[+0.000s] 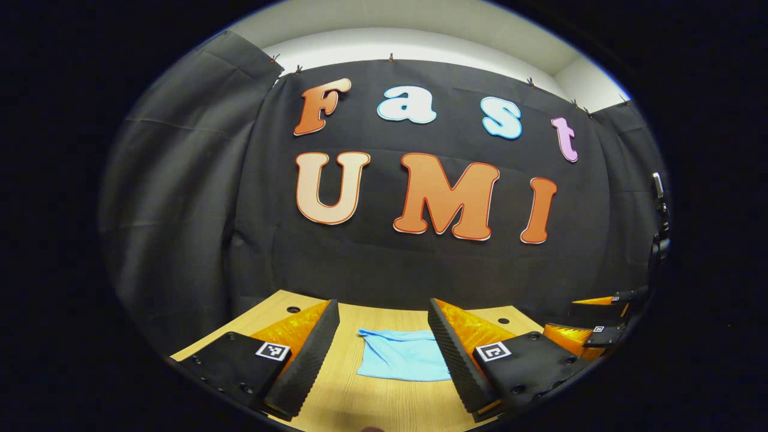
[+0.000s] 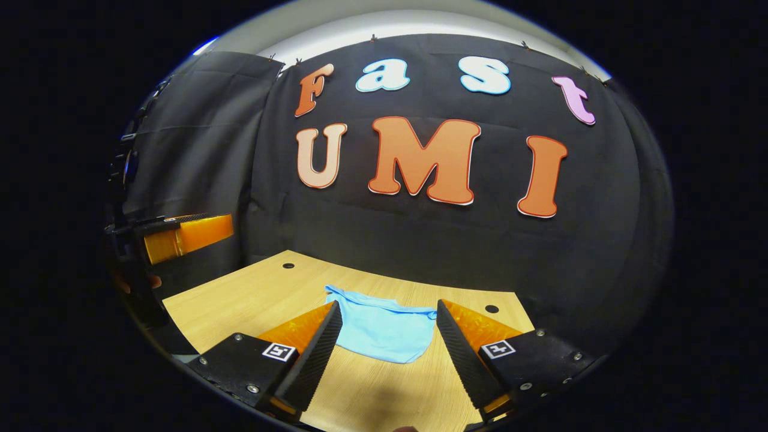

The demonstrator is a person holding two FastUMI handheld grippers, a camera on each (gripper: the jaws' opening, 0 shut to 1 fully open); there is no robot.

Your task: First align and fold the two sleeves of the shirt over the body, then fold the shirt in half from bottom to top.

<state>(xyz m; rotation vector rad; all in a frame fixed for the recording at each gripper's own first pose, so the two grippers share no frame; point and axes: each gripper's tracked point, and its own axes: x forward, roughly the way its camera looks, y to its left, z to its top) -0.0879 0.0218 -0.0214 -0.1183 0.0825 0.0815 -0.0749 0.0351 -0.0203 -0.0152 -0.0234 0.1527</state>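
Both grippers hovered above a wooden table (image 2: 240, 300), each with its jaws spread wide and nothing between them. The shirt (image 1: 403, 354), a light blue garment, lay flat on the table (image 1: 372, 402) ahead of and below both tools, well apart from every fingertip. In the left gripper view the left gripper (image 1: 384, 354) framed the shirt between its fingers, with the cloth running slightly toward the right finger; the right gripper (image 1: 600, 330) showed at the far right edge, at about the same height. In the right gripper view the right gripper (image 2: 389, 354) framed the shirt (image 2: 384, 330) centrally, and the left gripper (image 2: 186, 237) showed off to the left. The shirt appeared already compact, so the sleeves could not be told apart. Neither tool seemed clearly nearer; any coming reach would run forward and down.
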